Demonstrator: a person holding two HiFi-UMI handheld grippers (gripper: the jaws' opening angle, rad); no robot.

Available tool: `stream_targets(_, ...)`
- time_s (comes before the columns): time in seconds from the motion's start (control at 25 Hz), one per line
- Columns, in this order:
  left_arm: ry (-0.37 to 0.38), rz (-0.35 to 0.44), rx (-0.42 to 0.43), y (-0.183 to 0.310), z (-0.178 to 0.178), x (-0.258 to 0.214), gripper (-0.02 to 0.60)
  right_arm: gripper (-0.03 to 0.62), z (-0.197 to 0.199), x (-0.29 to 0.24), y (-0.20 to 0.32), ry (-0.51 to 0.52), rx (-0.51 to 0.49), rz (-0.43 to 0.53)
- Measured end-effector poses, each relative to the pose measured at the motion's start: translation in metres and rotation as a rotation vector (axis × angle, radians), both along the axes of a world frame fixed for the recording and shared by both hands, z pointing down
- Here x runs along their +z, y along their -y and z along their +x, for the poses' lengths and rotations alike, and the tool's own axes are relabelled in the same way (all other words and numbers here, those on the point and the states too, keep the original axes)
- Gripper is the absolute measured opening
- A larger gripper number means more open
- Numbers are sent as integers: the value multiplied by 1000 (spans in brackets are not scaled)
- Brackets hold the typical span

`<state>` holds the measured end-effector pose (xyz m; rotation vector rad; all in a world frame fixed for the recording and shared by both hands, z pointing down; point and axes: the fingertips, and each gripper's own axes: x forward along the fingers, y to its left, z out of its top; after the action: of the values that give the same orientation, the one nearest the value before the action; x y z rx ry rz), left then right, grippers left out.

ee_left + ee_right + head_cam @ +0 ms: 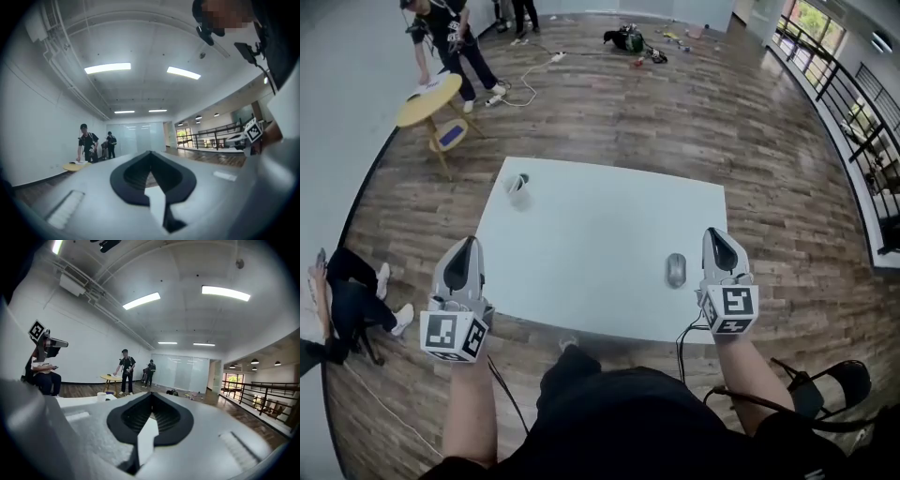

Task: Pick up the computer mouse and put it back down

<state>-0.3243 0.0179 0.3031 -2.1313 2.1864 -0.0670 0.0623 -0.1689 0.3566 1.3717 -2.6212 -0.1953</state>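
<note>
A grey computer mouse (676, 270) lies on the white table (600, 244) near its front right corner. My right gripper (711, 234) hovers just right of the mouse, apart from it, with its jaws shut and nothing between them. At the table's front left edge my left gripper (471, 244) is held level, also shut and holding nothing. In the left gripper view the jaws (150, 153) meet in a closed point; the right gripper view shows the same (151, 393). The mouse is hidden in both gripper views.
A white cup (517, 190) stands at the table's far left corner. Beyond it a person leans over a small round yellow table (427, 101). Another person sits on the floor at the left (342, 300). A railing (853, 103) runs along the right.
</note>
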Motion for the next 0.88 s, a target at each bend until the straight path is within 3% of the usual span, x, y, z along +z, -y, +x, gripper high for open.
stream_targets(0.2, -31, -44, 132, 59, -9, 19, -18, 3, -7, 2, 10, -5, 108, -14)
stream_targets(0.4, -60, -77, 304, 104, 22, 39, -18, 3, 17, -9, -5, 3, 254, -26)
stream_targets(0.6, -103, -132, 450, 128, 65, 61, -18, 2, 35, 7, -19, -8, 270, -117)
stream_targets(0.72, -100, -138, 489, 140, 78, 64, -20, 2, 45, 22, -22, -16, 292, -142)
stream_targets(0.88, -90, -149, 471, 155, 76, 68, -19, 2, 41, 56, -16, -15, 294, -189)
